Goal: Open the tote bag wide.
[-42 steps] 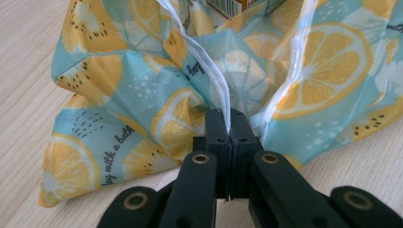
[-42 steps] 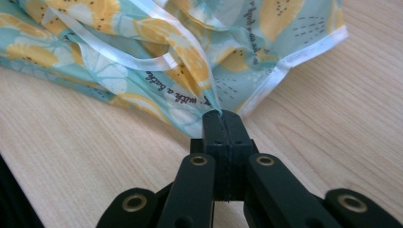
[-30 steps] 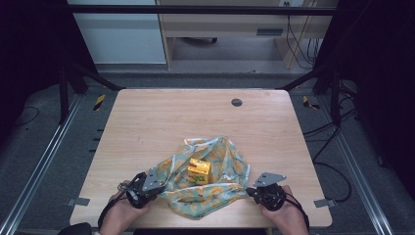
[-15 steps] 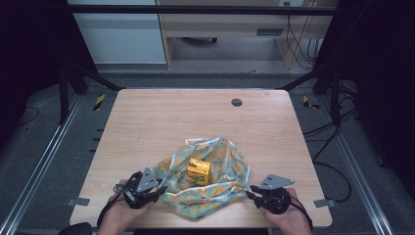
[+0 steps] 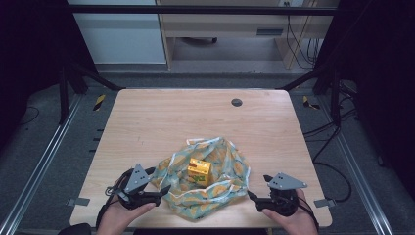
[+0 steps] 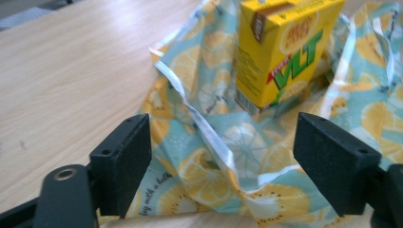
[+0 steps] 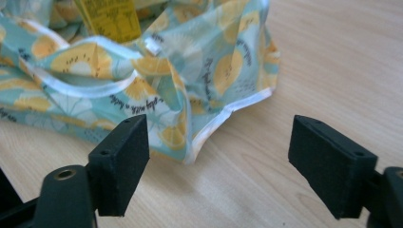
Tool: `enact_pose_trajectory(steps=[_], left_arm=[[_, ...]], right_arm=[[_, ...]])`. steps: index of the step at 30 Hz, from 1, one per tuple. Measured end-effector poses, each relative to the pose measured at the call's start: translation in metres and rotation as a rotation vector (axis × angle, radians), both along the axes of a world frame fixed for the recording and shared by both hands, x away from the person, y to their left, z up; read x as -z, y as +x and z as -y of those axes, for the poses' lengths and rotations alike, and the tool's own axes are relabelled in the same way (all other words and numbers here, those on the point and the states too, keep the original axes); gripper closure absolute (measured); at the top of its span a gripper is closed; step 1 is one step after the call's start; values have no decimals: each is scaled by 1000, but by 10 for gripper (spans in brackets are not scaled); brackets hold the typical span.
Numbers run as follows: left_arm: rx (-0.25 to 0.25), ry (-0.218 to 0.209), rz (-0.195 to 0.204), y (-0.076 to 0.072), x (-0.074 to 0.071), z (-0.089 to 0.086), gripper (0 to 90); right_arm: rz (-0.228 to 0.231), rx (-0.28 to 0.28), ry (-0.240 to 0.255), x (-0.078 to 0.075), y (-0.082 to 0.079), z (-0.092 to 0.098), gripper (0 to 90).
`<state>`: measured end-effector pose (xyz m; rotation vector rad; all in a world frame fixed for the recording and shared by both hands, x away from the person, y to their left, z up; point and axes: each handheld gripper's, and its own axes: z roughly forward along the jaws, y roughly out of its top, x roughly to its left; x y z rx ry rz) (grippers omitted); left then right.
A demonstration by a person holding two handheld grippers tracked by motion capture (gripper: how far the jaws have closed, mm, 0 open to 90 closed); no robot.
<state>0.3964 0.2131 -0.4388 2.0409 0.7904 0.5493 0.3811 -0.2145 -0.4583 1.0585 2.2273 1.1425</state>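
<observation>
A yellow drink carton point(image 5: 199, 172) stands upright, long axis vertical, on a lemon-print cloth point(image 5: 222, 161) near the desk's point(image 5: 161, 122) front edge. The left hand-held gripper point(image 5: 163, 192) and right hand-held gripper point(image 5: 253, 196) have just been opening; their jaws are spread, pinching nothing, at the cloth's near corners.

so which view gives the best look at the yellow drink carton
The left gripper view: the yellow drink carton stands close and large on the lemon-print cloth, its lettering sharp. The high view shows the carton whole but small, amid the cloth. The right gripper view catches just its lower part at the top edge.
</observation>
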Motion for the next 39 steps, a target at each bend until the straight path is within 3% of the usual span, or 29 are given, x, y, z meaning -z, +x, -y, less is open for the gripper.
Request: enact_pose_trajectory(steps=[5,9,15,23,31,36,39], left_arm=[[-54,-23,6,2,-1,-9,141],[-119,-61,46,5,-5,-19,139],[-200,-84,65,8,-9,-38,121],[-219,-67,35,14,-6,-49,90],[-270,-41,54,28,0,-58,91],[-316,-53,14,44,6,-71,86],[-329,-51,10,49,8,-75,86]], right_arm=[[28,67,38,-5,0,6,151],[56,98,55,-7,2,11,140],[88,166,77,-11,4,19,96],[117,259,81,-13,8,32,76],[77,318,93,-7,24,46,70],[62,345,95,-5,33,54,70],[60,356,91,-4,38,58,71]])
